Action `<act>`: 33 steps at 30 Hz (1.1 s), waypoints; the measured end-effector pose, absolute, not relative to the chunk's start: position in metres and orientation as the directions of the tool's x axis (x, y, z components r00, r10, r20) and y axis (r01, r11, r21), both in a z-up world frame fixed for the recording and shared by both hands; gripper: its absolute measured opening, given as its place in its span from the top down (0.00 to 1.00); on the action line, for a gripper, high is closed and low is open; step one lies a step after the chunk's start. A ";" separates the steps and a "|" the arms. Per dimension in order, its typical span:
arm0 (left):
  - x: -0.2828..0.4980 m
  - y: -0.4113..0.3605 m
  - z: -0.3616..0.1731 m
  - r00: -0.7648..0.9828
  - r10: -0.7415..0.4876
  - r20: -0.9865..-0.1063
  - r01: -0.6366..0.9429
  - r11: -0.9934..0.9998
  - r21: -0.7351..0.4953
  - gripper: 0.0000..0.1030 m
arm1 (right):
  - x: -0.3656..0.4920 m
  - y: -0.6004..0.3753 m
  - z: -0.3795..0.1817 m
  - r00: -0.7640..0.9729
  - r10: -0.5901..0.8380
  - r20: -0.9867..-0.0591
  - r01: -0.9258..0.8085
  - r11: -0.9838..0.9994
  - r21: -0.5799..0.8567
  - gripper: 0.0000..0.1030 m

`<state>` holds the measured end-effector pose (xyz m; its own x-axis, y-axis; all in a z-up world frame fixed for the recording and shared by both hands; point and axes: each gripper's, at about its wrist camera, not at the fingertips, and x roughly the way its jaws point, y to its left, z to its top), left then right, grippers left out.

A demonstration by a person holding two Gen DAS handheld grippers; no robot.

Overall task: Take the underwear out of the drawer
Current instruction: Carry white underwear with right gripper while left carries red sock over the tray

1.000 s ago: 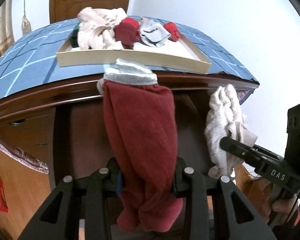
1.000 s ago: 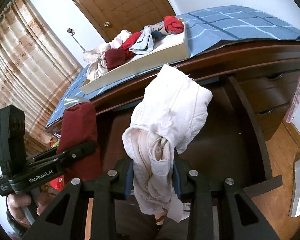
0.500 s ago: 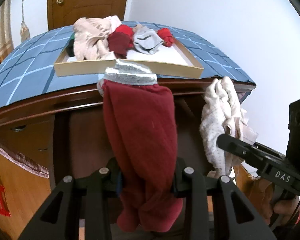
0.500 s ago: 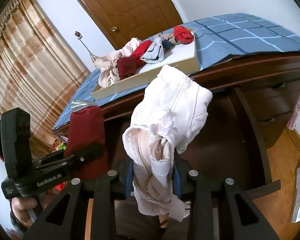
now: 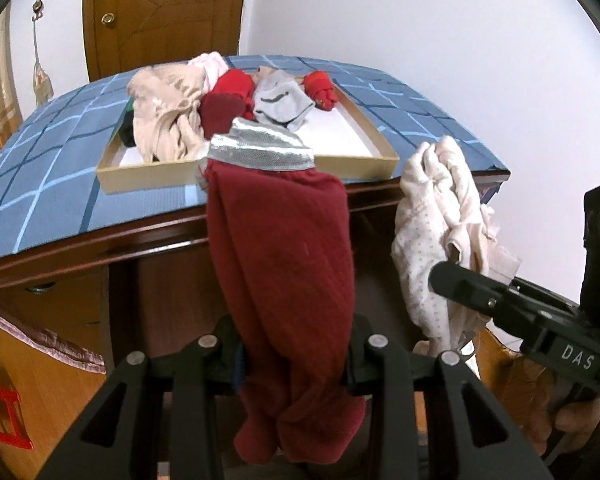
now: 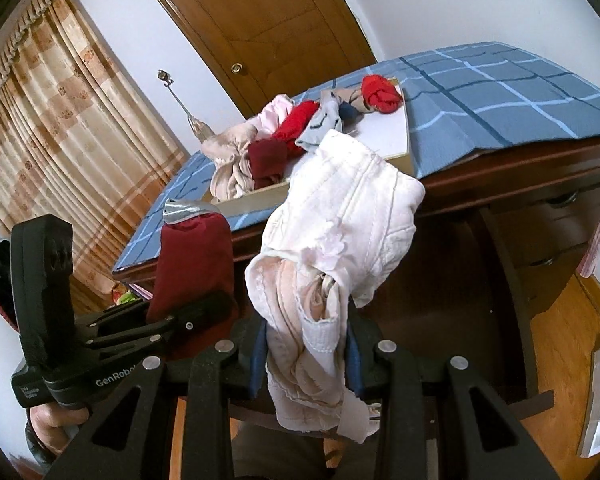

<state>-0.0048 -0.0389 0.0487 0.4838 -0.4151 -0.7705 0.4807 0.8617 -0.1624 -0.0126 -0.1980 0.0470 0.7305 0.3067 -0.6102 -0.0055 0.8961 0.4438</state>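
In the left wrist view, our left gripper [image 5: 296,364] has its jaws clamped on a dark red pair of underwear [image 5: 284,280] with a silver waistband, held up in front of the desk edge, below the cardboard tray [image 5: 148,170] of clothes on the blue checked cloth [image 5: 40,168]. We judge the loose lower end could snag on the desk edge, since much of the fabric hangs free below the pads. The pads themselves are buried in cloth, so we cannot see how deep the bite is, and the drawer is hidden behind the garment. In the right wrist view, our right gripper [image 6: 304,364] is closed on a bunched white and pale pink pair of underwear [image 6: 336,248], held above the open drawer [image 6: 440,280]. The bundle looks like several folds, perhaps more than one piece; we cannot tell, and a fold pinched only at its edge might slip out. Whether anything remains in the drawer is hard to make out in its shadow.
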 end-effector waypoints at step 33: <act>0.034 -0.067 0.083 0.515 -0.434 -0.739 0.540 0.834 -0.114 0.67 | 0.023 -0.204 0.084 0.761 0.281 -0.585 -0.005 0.904 0.428 0.66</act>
<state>0.0340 -0.0666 0.0828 0.5152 -0.4340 -0.7391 0.5397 0.8341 -0.1136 0.0233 -0.2044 0.0842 0.7609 0.2812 -0.5848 -0.0050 0.9037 0.4281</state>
